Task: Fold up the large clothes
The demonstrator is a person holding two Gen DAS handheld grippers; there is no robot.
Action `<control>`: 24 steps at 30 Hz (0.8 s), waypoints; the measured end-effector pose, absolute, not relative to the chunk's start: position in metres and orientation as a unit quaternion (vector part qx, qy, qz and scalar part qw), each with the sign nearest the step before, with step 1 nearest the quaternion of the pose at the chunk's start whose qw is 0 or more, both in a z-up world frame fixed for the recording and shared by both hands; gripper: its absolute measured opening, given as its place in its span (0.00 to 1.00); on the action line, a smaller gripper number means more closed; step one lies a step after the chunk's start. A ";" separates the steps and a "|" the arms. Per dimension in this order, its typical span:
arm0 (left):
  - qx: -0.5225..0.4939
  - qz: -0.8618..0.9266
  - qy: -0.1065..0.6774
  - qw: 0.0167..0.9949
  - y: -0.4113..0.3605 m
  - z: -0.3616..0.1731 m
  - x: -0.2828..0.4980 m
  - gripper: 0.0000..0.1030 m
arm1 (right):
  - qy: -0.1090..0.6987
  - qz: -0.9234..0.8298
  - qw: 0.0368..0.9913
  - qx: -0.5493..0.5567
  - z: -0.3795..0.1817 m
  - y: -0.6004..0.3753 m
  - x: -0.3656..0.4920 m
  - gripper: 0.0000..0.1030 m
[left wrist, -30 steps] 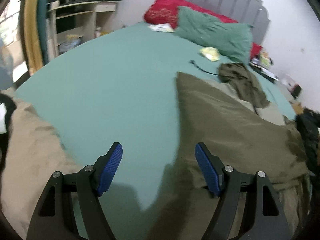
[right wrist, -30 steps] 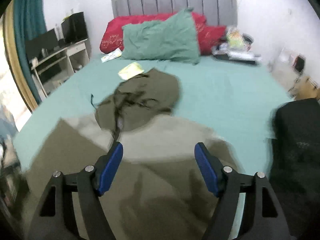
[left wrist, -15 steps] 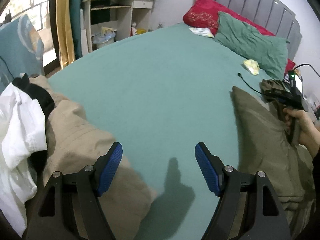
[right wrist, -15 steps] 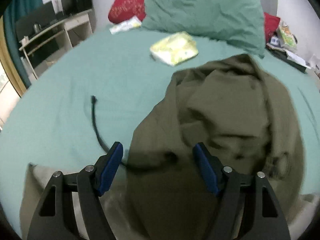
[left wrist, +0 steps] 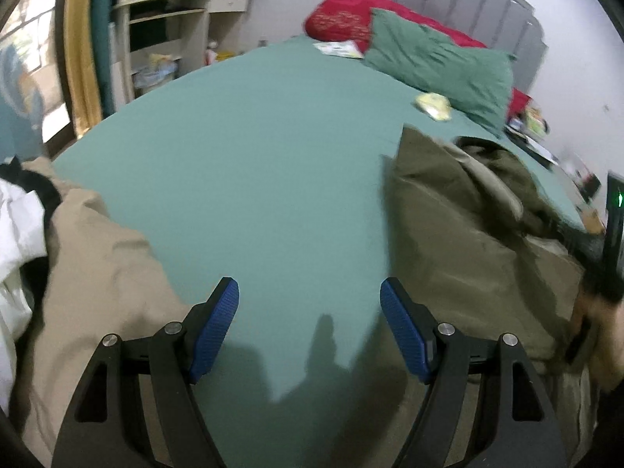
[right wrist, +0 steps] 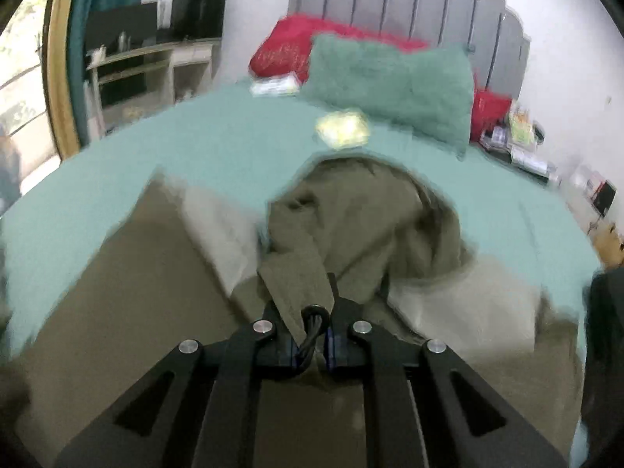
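Landmark: the bed (left wrist: 273,163), covered by a teal sheet.

1. At the bed's left edge lies a tan garment (left wrist: 101,273) with white and black items beside it. These are probably waiting their turn, clear of the working area.
2. The left gripper (left wrist: 308,323) hovers over bare sheet at the bed's near edge, between the tan garment and the hoodie. Its fingers are released, spread wide and holding nothing. It points toward the headboard (left wrist: 448,4), level with the bed, probably staged to take a hoodie edge.
3. The olive hoodie (right wrist: 370,210), the task's thing, lies on the right half of the bed, its body toward the near edge and its hood toward the green pillow (right wrist: 390,82).
4. The right gripper (right wrist: 312,335) is clenched on a fold of hoodie fabric and a black drawstring near the neck. It aims toward the headboard, low over the cloth. This hold probably serves to lift or drag the hood onto the body.
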State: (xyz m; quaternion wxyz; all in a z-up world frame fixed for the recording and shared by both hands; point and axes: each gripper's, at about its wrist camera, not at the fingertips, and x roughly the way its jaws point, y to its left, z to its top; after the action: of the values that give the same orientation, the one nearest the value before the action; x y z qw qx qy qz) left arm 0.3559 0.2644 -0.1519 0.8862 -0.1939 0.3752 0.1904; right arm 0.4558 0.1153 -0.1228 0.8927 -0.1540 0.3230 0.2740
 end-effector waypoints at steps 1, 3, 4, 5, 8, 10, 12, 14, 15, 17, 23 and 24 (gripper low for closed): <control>-0.192 0.183 0.376 0.888 0.259 -0.151 0.355 0.76 | 0.351 0.280 0.878 -0.164 -0.134 0.113 0.446 0.15; -0.192 0.172 0.378 0.889 0.251 -0.149 0.354 0.76 | 0.375 0.288 0.861 -0.189 -0.145 0.111 0.434 0.24; -0.193 0.165 0.376 0.891 0.248 -0.148 0.353 0.76 | 0.383 0.300 0.853 -0.190 -0.143 0.109 0.434 0.38; -0.192 0.162 0.375 0.893 0.247 -0.146 0.353 0.76 | 0.387 0.309 0.849 -0.184 -0.136 0.108 0.437 0.49; -0.185 0.160 0.367 0.898 0.249 -0.144 0.349 0.76 | 0.340 0.336 0.862 -0.168 -0.089 0.102 0.443 0.83; -0.190 0.166 0.362 0.897 0.257 -0.146 0.349 0.76 | 0.290 0.335 0.876 -0.191 -0.060 0.111 0.451 0.87; -0.197 0.182 0.361 0.893 0.271 -0.149 0.351 0.76 | 0.267 0.316 0.884 -0.217 -0.044 0.125 0.474 0.87; -0.201 0.220 0.357 0.885 0.287 -0.153 0.351 0.76 | 0.293 0.303 0.878 -0.227 -0.042 0.150 0.520 0.87; -0.205 0.239 0.355 0.881 0.298 -0.153 0.351 0.76 | 0.314 0.301 0.871 -0.228 -0.048 0.162 0.541 0.87; -0.215 0.261 0.347 0.875 0.312 -0.153 0.351 0.76 | 0.356 0.284 0.857 -0.241 -0.069 0.192 0.586 0.87; -0.209 0.293 0.356 0.863 0.336 -0.165 0.347 0.76 | 0.398 0.239 0.806 -0.367 -0.150 0.256 0.653 0.59; -0.200 0.292 0.355 0.865 0.335 -0.166 0.348 0.76 | 0.409 0.249 0.800 -0.362 -0.152 0.256 0.653 0.22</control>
State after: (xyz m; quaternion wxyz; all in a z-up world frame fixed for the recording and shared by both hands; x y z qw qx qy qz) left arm 0.3478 0.3346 -0.1656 0.8650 -0.2001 0.3554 0.2922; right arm 0.6531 0.2562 -0.1524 0.8000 -0.3617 0.4086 0.2494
